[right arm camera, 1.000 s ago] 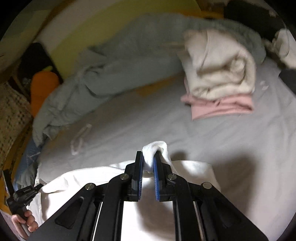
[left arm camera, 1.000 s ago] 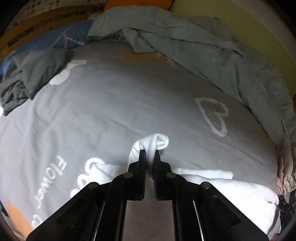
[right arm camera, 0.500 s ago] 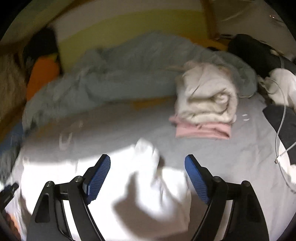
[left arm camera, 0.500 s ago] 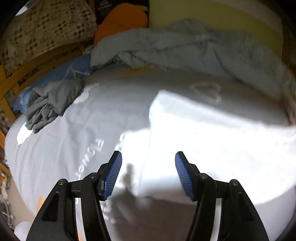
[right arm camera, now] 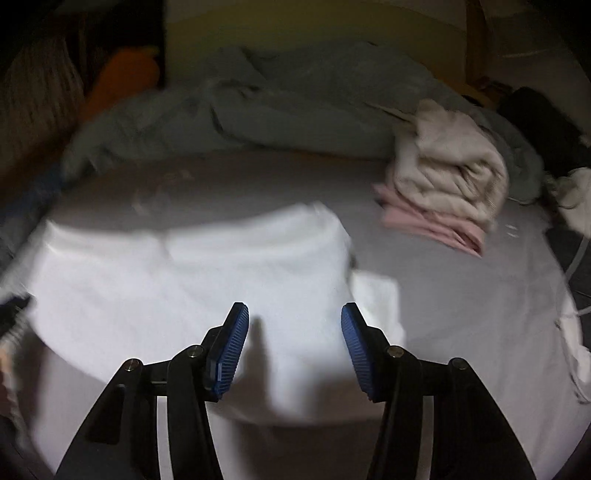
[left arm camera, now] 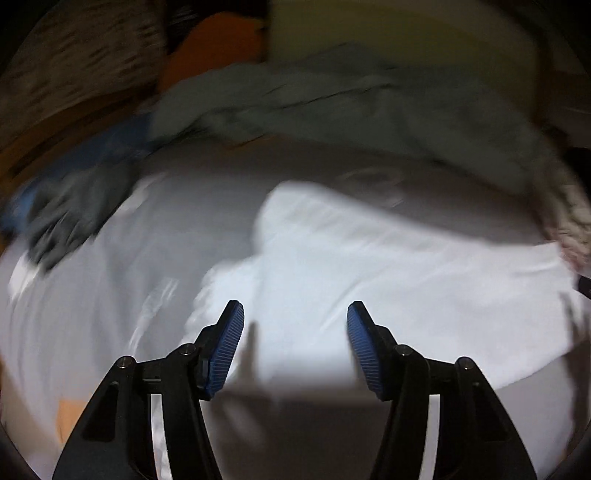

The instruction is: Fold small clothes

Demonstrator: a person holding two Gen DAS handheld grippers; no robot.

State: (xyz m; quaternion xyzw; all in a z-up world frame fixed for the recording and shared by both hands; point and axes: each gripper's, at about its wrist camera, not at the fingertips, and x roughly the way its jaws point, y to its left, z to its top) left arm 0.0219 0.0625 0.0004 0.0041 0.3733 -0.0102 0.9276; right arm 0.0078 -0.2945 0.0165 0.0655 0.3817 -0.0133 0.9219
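Fingers (left arm camera: 229, 347) of the left gripper (left arm camera: 294, 345) stand apart, blue ribbed pads facing each other with nothing between them. The right gripper (right arm camera: 294, 345) shows the same: pads spread, empty gap; its jaws have just been closing somewhat, yet no cloth is caught in them. Both tools hang above the bed, angled downward, clear of the fabric.

Directly beyond the fingertips lies the white garment (left arm camera: 369, 280), spread flat on the grey bedsheet (left arm camera: 92, 295). Its long axis runs side to side across both views. In the left view a narrower part (left arm camera: 221, 284) juts out at its left side; in the right view a similar flap (right arm camera: 376, 299) lies at its right side. Which end is the top cannot be told: both frames are blurred and the cloth is overexposed.

Further off on the sheet, to the right in the right view, a cream garment (right arm camera: 454, 166) sits folded on a pink one (right arm camera: 432, 221). A dark grey garment (left arm camera: 62, 221) lies crumpled at the left in the left view.

At the far edge a pale green-grey duvet (right arm camera: 277, 107) is bunched along the bed. Behind it stand an orange cushion (left arm camera: 210, 48) and a yellow-green panel (left arm camera: 388, 29).
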